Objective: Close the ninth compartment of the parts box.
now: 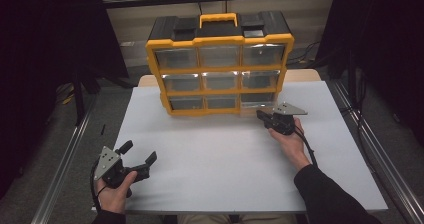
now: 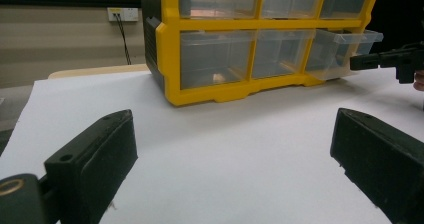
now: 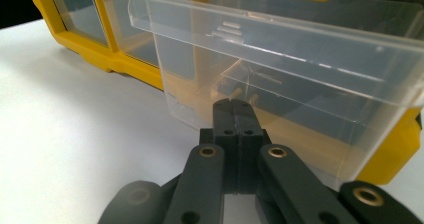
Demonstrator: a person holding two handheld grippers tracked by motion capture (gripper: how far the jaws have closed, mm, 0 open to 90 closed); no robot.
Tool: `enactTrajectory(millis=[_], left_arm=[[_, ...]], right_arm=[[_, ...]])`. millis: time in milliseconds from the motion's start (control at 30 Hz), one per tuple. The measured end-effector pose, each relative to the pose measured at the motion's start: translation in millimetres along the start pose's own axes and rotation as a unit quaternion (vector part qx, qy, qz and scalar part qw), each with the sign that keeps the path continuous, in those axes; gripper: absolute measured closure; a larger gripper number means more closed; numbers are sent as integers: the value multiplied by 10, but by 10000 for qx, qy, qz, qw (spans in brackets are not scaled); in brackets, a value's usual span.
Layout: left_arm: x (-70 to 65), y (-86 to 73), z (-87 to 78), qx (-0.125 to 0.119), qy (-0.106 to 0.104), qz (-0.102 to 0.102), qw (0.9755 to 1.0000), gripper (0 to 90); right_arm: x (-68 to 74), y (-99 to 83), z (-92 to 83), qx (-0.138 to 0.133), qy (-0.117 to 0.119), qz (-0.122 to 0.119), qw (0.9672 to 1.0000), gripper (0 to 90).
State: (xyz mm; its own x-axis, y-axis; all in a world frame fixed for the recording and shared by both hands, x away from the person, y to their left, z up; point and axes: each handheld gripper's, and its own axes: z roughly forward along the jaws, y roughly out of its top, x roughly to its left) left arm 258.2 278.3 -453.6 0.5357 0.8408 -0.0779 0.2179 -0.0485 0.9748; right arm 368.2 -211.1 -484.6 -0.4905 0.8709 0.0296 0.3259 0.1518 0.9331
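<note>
White counter (image 1: 220,154) under dim light, dark curtains either side; no readable brand or label anywhere. Yellow-black organizer (image 1: 220,64) stands at 12 o'clock w/ 9 clear drawers, 3 rows of 3. Bottom-right drawer (image 3: 280,79) is pulled partway out. 2 tools: right tool (image 1: 261,115) at approx. 2 o'clock, jaws clenched together w/ tips at the drawer's front wall, nothing between them. Left tool (image 1: 137,151) at 8 o'clock, released, jaws wide, well apart from the organizer.

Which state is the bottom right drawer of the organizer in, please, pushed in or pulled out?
Pulled out partway. The drawer juts past the yellow frame in both gripper views, with the shut right gripper at its front.
</note>
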Motion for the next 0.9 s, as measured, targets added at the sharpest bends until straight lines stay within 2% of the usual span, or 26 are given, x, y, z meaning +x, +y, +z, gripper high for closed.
enactTrajectory(millis=[167, 533, 733, 900], left_arm=[[6, 0, -4, 11, 4, 18, 10000, 45], [1, -1, 0, 5, -4, -2, 10000, 45], [2, -1, 0, 1, -6, 2, 10000, 45], [-2, -1, 2, -9, -1, -10, 10000, 45]], right_arm=[[-4, 55, 30, -11, 28, -37, 10000, 900], [-7, 50, 51, 33, -2, -23, 10000, 900], [-36, 36, 63, 13, 3, 143, 9999, 900], [-47, 35, 72, 11, -27, 181, 9998, 900]])
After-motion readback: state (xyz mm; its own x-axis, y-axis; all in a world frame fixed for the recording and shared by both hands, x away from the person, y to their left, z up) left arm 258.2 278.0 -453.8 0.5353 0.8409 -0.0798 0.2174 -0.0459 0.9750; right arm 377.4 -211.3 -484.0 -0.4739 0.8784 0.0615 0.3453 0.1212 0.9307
